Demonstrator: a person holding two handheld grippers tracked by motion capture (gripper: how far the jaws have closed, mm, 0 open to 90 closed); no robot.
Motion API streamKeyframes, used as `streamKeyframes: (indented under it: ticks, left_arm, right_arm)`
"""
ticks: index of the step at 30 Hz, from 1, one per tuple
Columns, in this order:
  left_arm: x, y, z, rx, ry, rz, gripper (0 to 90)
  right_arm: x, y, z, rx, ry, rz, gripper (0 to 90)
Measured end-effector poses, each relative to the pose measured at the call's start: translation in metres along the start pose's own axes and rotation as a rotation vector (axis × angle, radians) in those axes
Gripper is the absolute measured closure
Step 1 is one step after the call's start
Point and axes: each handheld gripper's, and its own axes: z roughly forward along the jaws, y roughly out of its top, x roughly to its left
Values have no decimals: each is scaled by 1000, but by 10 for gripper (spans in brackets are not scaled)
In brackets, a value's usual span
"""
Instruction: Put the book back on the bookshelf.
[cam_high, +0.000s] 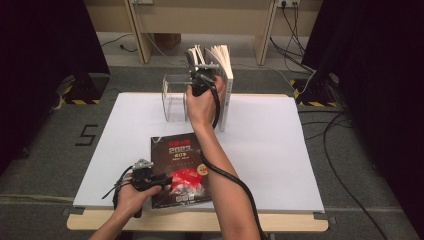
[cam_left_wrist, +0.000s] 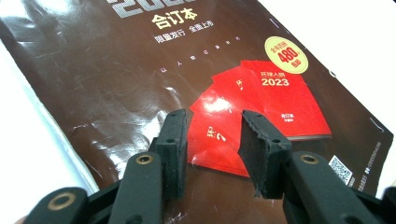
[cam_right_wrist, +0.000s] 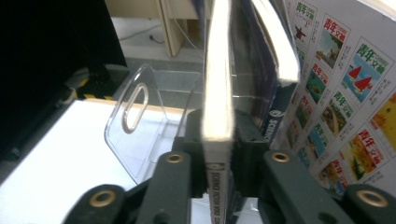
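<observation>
1. Right gripper (cam_right_wrist: 217, 140): its jaws are clamped on the spine edge of a thin magazine (cam_right_wrist: 217, 84), which stands upright in the row of books (cam_high: 220, 62) at the far side of the table. Gripping at the spine probably keeps the floppy pages together and vertical while the magazine sits in the row.
2. Left gripper (cam_left_wrist: 212, 144): its jaws stand apart, holding nothing, hovering low over the dark brown bound volume (cam_high: 177, 167). That volume lies flat near the front edge, cover up, likely the next item to handle.
3. Clear acrylic book stand (cam_right_wrist: 140, 121): just beside the row, it acts as the end support.
4. White table top (cam_high: 280, 150): a board on a wooden frame.
5. Room: grey carpet, black curtains at both sides, cables on the floor.
</observation>
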Motion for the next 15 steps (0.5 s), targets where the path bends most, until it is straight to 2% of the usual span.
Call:
streamKeyframes:
  ticks: [5, 8, 10, 15]
  left_arm:
    - [0, 0, 0, 1, 1, 3, 610]
    - [0, 0, 0, 2, 0, 6, 611]
    - [0, 0, 0, 1, -1, 6, 611]
    - [0, 0, 0, 1, -3, 7, 612]
  right_arm:
    - [1, 4, 0, 13, -27, -4, 828]
    - [5, 2, 2, -27, -42, -6, 830]
    - [5, 0, 3, -55, -42, 11, 831]
    - [6, -2, 5, -100, -54, 15, 831]
